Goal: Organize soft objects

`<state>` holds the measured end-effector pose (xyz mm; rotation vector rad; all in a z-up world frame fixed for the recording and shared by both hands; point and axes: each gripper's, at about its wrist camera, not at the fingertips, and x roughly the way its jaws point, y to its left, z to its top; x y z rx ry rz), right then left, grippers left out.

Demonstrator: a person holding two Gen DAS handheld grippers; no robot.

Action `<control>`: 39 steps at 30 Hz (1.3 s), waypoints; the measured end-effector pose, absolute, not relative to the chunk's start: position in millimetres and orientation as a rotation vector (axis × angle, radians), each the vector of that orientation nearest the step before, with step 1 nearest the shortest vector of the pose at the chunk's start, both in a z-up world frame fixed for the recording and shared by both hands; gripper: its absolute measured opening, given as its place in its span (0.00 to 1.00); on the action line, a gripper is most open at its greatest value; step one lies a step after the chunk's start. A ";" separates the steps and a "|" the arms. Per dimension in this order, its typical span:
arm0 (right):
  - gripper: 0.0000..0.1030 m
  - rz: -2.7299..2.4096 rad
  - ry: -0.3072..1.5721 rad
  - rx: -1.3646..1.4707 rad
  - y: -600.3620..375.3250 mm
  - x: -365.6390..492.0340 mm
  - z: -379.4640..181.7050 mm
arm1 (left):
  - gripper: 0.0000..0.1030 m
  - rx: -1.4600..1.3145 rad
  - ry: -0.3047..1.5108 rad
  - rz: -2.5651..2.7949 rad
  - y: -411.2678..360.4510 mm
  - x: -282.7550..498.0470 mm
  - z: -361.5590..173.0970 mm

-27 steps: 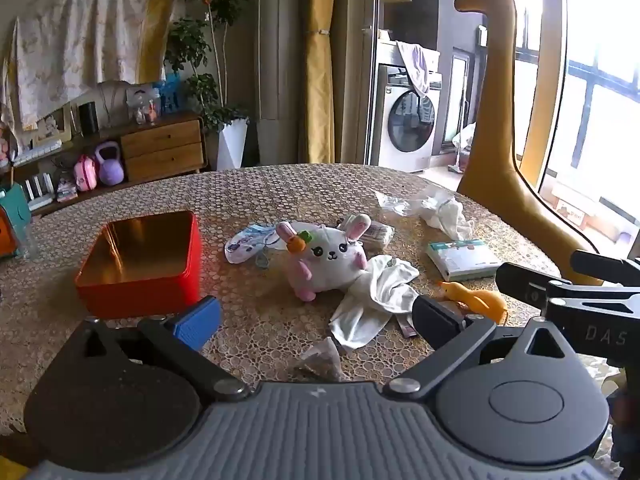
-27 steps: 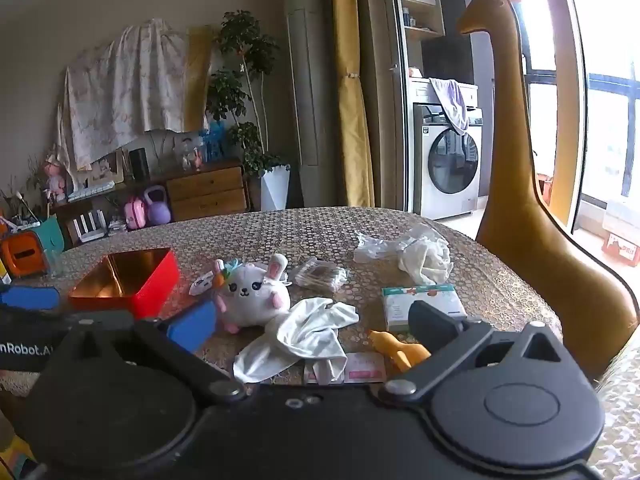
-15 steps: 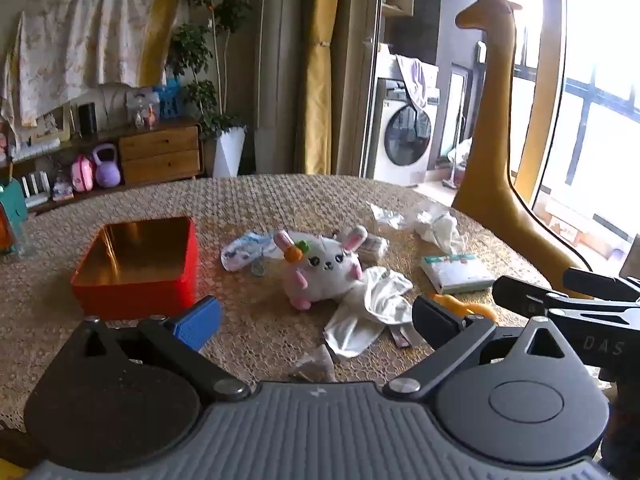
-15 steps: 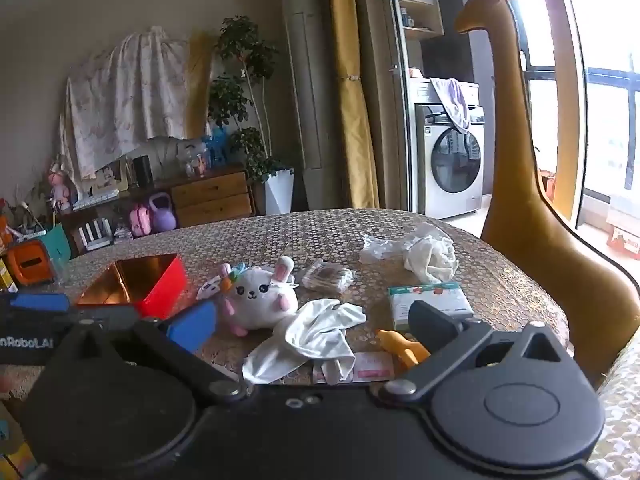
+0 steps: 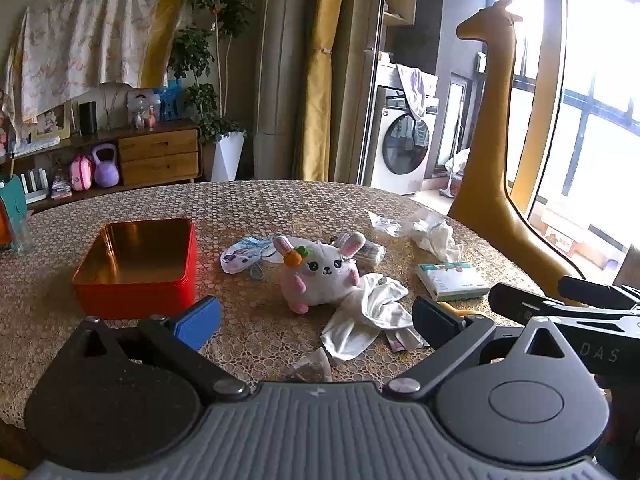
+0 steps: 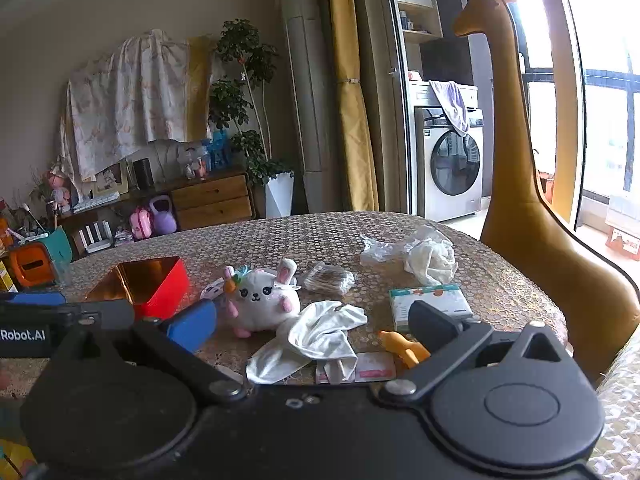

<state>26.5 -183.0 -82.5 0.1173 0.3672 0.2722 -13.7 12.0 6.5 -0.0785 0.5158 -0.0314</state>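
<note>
Gold lace covers the round worktop (image 5: 280,208) in a sunny living room. My left claw (image 5: 316,316) and right claw (image 6: 312,326) both hang wide apart with nothing between them. I see the white bunny toy (image 5: 324,276) sitting near the middle. Left of the bunny is the red box (image 5: 136,272). A white cloth (image 5: 366,320) touches the bunny's right side.
</note>
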 end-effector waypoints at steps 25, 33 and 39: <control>0.95 0.274 0.368 0.096 -179.9 23.2 -77.9 | 1.00 -0.078 0.518 0.014 16.7 -15.5 7.0; 0.95 0.271 0.373 0.089 -178.9 23.6 -77.4 | 1.00 -0.051 0.485 0.008 14.4 -18.1 10.5; 0.95 0.254 0.374 0.089 -177.8 23.0 -77.9 | 1.00 -0.050 0.475 -0.002 13.5 -20.0 11.2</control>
